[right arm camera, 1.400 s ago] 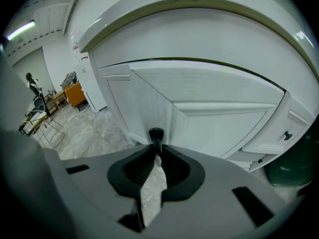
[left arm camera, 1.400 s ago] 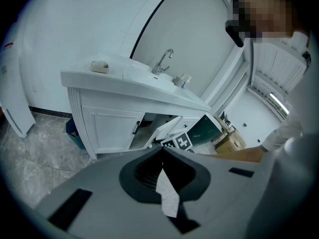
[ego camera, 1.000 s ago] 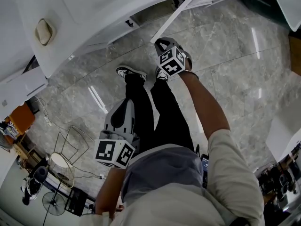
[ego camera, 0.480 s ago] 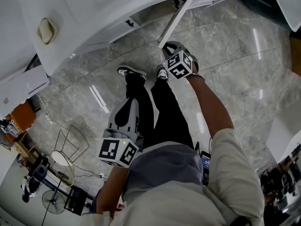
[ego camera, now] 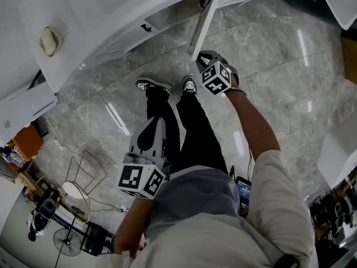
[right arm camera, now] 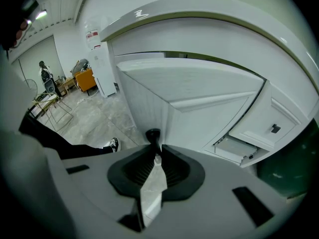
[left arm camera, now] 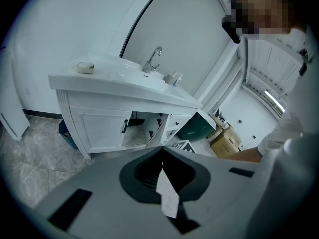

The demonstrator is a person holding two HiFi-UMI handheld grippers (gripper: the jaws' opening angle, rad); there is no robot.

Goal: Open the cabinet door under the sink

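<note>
the cabinet (left arm camera: 94, 126) sits under the sink (left arm camera: 127, 76). its door (right arm camera: 199, 103) is swung out and could bump the shoe (ego camera: 189, 85) just beside it. the right hand-held gripper (right arm camera: 155, 152) pinches the small black handle (right arm camera: 152, 135), and a hard tug could make it slip off. the left hand-held gripper (left arm camera: 160, 158) is closed on nothing.

No legible text, red wall notice (right arm camera: 91, 36) seemingly too small

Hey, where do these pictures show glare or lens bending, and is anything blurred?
Head view: bright glare streaks on the glossy grey marble floor. Left gripper view: fisheye with dark corners and a mosaic patch at top right, while the white sink cabinet is sharp. Right gripper view: the white countertop edge bows strongly.
</note>
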